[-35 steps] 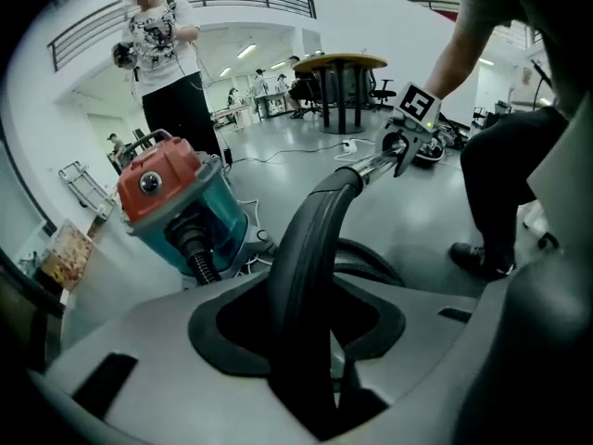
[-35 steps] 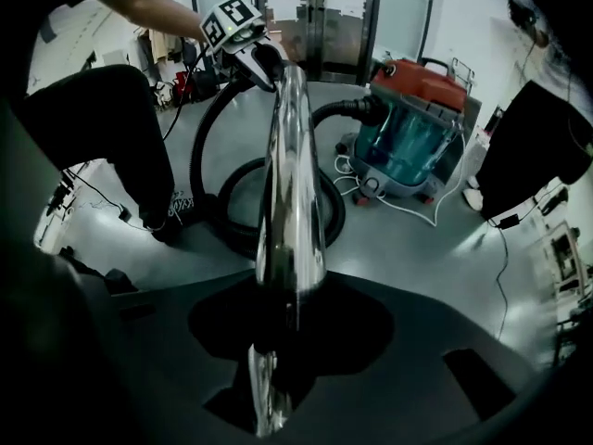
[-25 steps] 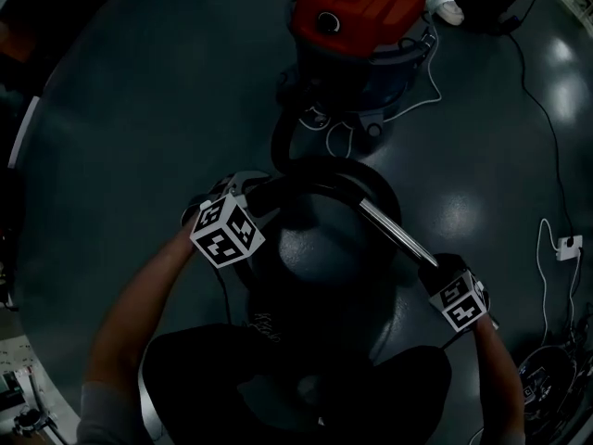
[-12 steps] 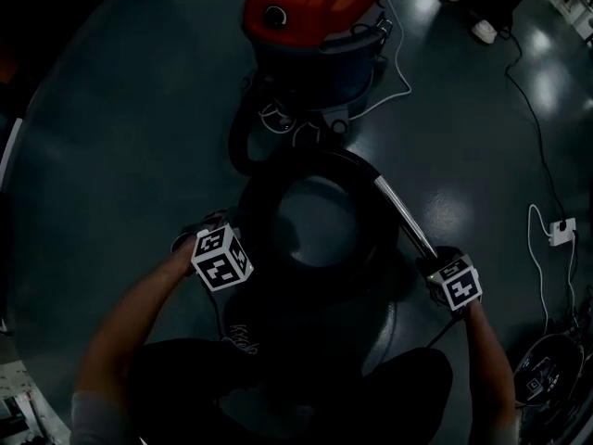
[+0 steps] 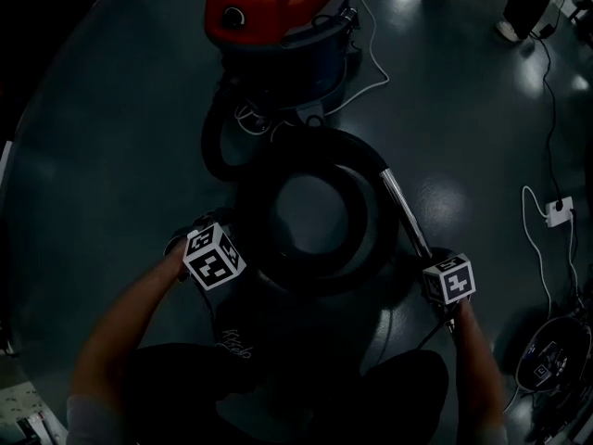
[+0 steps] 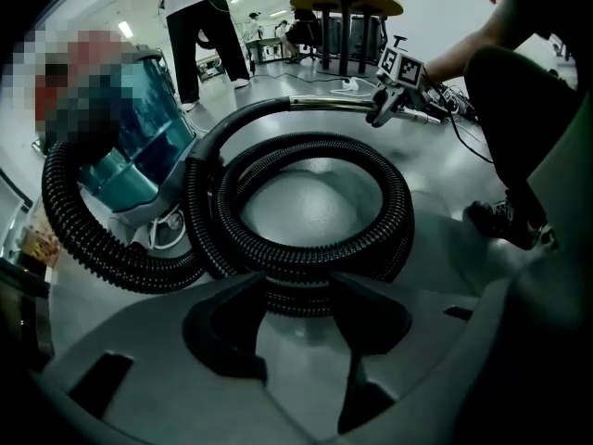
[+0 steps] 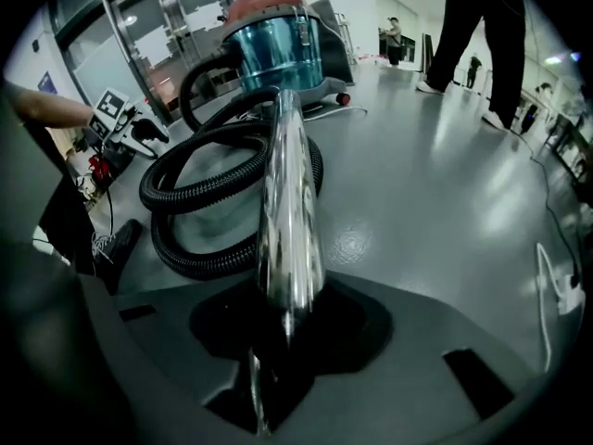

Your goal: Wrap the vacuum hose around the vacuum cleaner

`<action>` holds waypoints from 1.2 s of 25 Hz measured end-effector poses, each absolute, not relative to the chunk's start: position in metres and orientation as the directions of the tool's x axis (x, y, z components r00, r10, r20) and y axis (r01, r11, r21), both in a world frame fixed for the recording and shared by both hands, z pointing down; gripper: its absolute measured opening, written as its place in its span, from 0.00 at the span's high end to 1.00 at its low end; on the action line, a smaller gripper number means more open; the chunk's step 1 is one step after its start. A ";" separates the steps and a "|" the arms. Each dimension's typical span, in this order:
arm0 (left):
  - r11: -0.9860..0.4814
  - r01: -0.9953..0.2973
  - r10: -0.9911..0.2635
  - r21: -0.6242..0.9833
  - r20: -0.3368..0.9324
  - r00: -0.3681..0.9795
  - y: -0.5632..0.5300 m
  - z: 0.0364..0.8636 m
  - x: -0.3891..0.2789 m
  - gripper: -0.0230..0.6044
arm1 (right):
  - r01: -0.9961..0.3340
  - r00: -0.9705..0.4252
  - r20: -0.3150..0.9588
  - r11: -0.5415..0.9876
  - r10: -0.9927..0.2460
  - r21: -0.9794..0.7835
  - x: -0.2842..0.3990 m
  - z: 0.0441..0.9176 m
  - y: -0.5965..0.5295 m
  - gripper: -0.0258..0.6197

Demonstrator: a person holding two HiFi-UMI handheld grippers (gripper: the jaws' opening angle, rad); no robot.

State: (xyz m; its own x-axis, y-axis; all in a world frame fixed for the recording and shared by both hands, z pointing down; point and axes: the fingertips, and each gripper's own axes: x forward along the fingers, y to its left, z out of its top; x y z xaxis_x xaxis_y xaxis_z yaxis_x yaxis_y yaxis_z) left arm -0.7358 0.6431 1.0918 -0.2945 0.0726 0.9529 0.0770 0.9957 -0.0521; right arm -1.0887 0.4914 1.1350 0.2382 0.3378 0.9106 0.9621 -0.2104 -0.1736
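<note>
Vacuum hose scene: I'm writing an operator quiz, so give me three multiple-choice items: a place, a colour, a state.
1. Where does the coiled black hose lie relative to the vacuum cleaner? A on top of it; B on the floor in front of it; C inside it.
2. What colour is the vacuum cleaner's lid? A red; B yellow; C white.
3. What are the right gripper's fingers shut on? A nothing; B a white cable; C the chrome tube.
B: its loops rest on the floor. A: red above the blue drum. C: the tube runs out from between them.
</note>
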 end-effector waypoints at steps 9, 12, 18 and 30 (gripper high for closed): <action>0.998 0.065 0.016 0.008 0.934 -0.358 0.636 1.087 -0.766 0.62 | 0.975 0.223 0.901 -0.075 0.371 -0.211 -1.097 1.156 0.484 0.76; 0.995 0.088 -0.014 0.056 0.907 -0.420 0.634 1.076 -0.774 0.62 | 0.969 0.230 0.892 -0.003 0.389 -0.249 -1.094 1.160 0.476 0.76; 0.994 0.059 -0.056 0.092 0.889 -0.455 0.626 1.071 -0.796 0.62 | 0.946 0.266 0.878 0.068 0.398 -0.318 -1.077 1.165 0.463 0.76; 0.993 0.093 -0.007 0.069 0.835 -0.550 0.637 1.048 -0.824 0.68 | 0.805 0.276 0.822 0.346 0.499 -0.481 -1.071 1.159 0.459 0.76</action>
